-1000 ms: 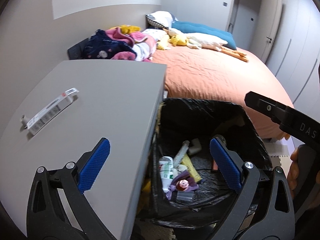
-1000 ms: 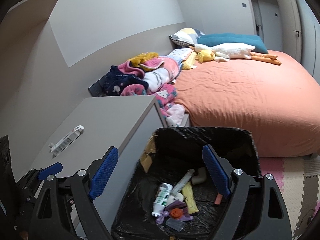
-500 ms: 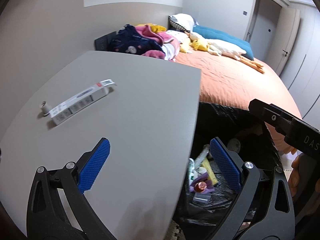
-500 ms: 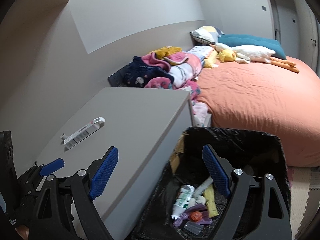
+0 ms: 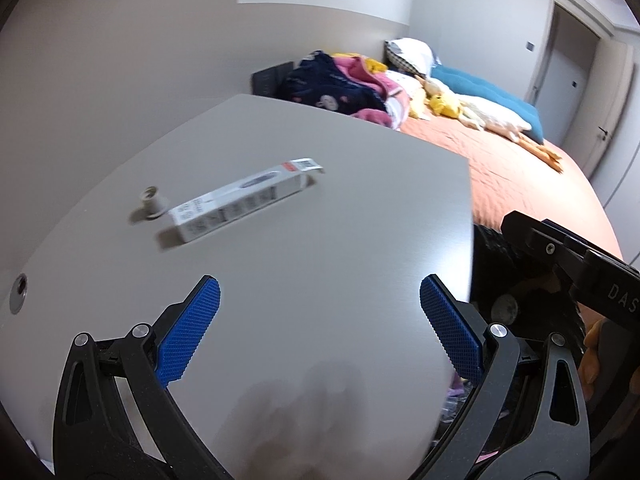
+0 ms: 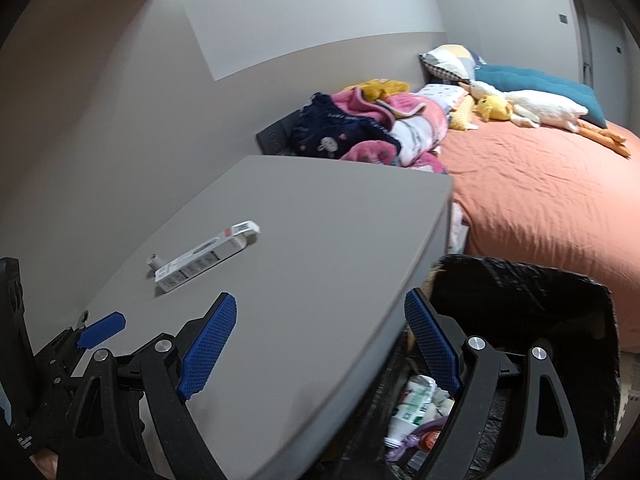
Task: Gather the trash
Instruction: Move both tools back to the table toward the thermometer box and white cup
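Note:
A long white carton (image 5: 240,196) lies on the grey table top (image 5: 340,240), with a small grey cap (image 5: 154,202) at its near-left end. Both show in the right wrist view too, the carton (image 6: 206,256) and the cap (image 6: 154,260). My left gripper (image 5: 320,328) is open and empty above the table, short of the carton. My right gripper (image 6: 320,340) is open and empty over the table's right edge. A bin lined with a black bag (image 6: 560,292) stands beside the table, holding several discarded items (image 6: 416,412).
An orange bed (image 6: 540,196) lies beyond the table, with a pile of clothes (image 6: 372,128), pillows and a plush goose (image 6: 540,108). A grey wall runs along the left. A round hole (image 5: 20,284) sits in the table at the near left.
Both grippers have swung left, away from the bin and over the table top. The carton now sits closer and more central in both views. Both stay open.

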The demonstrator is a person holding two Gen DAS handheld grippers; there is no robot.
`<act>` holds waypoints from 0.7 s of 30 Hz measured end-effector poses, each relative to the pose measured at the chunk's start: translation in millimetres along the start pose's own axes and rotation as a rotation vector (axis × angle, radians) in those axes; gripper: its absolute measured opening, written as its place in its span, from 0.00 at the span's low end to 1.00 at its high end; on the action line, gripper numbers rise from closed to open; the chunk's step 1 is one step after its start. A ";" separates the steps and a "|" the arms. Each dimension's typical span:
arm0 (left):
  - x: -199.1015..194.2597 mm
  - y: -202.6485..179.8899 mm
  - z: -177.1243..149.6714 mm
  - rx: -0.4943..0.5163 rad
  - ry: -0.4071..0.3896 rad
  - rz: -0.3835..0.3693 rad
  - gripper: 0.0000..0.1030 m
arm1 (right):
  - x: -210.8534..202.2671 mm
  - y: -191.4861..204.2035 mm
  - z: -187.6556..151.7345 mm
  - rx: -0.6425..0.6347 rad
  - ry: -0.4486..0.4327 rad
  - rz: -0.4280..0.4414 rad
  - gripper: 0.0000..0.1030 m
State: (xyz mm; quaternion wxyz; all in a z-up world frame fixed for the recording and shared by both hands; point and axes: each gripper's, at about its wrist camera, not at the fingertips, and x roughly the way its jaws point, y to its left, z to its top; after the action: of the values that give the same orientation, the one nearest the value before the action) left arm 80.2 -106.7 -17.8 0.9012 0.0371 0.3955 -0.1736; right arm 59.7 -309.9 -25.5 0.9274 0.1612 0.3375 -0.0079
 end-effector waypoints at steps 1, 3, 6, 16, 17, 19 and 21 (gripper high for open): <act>0.2 3.8 0.0 -0.005 0.001 0.004 0.94 | 4.4 4.8 0.7 -0.003 0.007 0.008 0.84; 1.0 12.8 0.8 -0.018 -0.002 0.014 0.94 | 9.7 10.8 1.5 -0.008 0.016 0.015 0.84; 2.5 21.8 3.4 -0.026 -0.002 0.023 0.94 | 19.8 21.6 4.7 -0.013 0.030 0.029 0.84; 11.3 60.7 11.5 -0.051 -0.010 0.068 0.94 | 51.3 50.7 12.6 -0.016 0.073 0.062 0.84; 13.1 65.1 12.5 -0.055 -0.009 0.072 0.94 | 55.1 53.2 13.3 -0.014 0.078 0.065 0.84; 16.1 72.9 14.3 -0.065 -0.009 0.076 0.94 | 61.9 57.7 14.7 -0.011 0.087 0.068 0.84; 19.4 80.0 15.8 -0.071 -0.010 0.078 0.94 | 69.5 63.5 16.3 -0.012 0.100 0.073 0.84</act>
State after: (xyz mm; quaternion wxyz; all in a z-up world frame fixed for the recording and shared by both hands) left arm 130.9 -40.5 -26.7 0.9100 0.0197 0.3951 -0.1244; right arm 131.3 -248.1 -38.8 0.9101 0.1679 0.3772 0.0359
